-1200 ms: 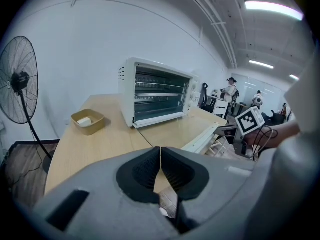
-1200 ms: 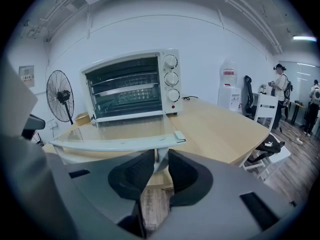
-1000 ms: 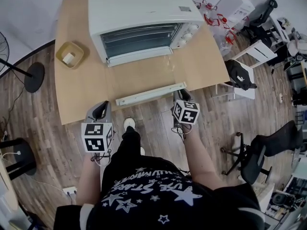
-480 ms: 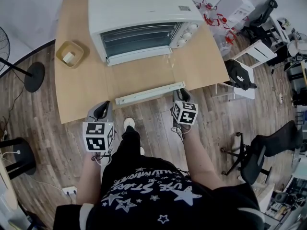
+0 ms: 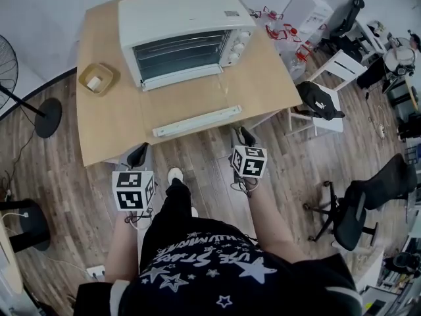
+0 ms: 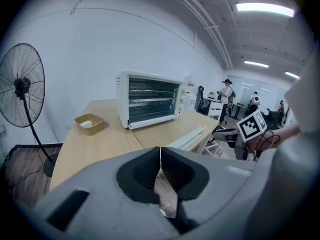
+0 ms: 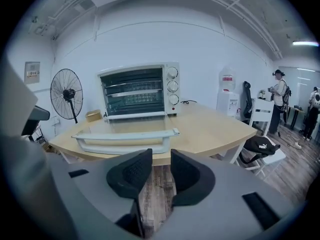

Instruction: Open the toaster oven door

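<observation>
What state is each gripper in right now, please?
Left gripper: jaws shut, empty.
Right gripper: jaws open, have just been opening, nothing between them.

My head camera looks steeply down from above my chest and takes in the whole table from well back, with the toaster oven at its far side. The camera on my left gripper sits low off the table's near left corner and faces across the top towards the oven. The one on my right gripper sits near the table's edge and looks over the lowered door straight at the oven front. All three views share the oven, door, tabletop and standing fan.
</observation>
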A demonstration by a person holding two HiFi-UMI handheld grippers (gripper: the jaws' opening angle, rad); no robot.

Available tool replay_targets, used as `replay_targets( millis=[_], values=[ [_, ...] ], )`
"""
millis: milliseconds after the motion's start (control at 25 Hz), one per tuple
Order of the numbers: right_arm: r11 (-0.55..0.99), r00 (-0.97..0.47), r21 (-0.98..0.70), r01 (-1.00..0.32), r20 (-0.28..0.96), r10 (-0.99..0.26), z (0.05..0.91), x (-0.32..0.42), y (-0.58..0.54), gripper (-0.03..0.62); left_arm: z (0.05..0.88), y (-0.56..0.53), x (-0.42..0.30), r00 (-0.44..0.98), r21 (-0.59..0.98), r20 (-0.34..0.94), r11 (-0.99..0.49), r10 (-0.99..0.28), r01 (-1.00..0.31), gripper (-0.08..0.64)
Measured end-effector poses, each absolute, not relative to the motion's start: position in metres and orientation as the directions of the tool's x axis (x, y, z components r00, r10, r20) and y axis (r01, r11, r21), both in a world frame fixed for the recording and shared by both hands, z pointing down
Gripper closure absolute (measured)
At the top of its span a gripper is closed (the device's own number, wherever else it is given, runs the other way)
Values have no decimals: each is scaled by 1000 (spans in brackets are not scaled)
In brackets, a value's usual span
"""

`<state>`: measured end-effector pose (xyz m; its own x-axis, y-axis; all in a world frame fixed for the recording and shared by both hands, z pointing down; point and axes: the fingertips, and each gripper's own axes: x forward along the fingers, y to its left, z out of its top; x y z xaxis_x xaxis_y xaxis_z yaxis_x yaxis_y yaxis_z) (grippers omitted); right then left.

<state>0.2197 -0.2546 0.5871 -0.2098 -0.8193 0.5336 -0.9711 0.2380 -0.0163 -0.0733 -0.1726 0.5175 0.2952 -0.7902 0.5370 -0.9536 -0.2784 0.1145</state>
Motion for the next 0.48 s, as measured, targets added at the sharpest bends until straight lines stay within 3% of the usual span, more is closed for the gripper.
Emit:
replay_targets(
  millis=[320, 480],
  values=[
    [294, -271, -20, -956, 452, -850, 529, 220, -206, 503, 490, -102, -64, 281, 92, 491, -271, -825, -958, 538],
    [289, -279, -42, -956, 419, -864, 504, 220, -188, 582, 480, -75, -60, 286, 78, 483, -285, -827, -955, 538]
  ],
)
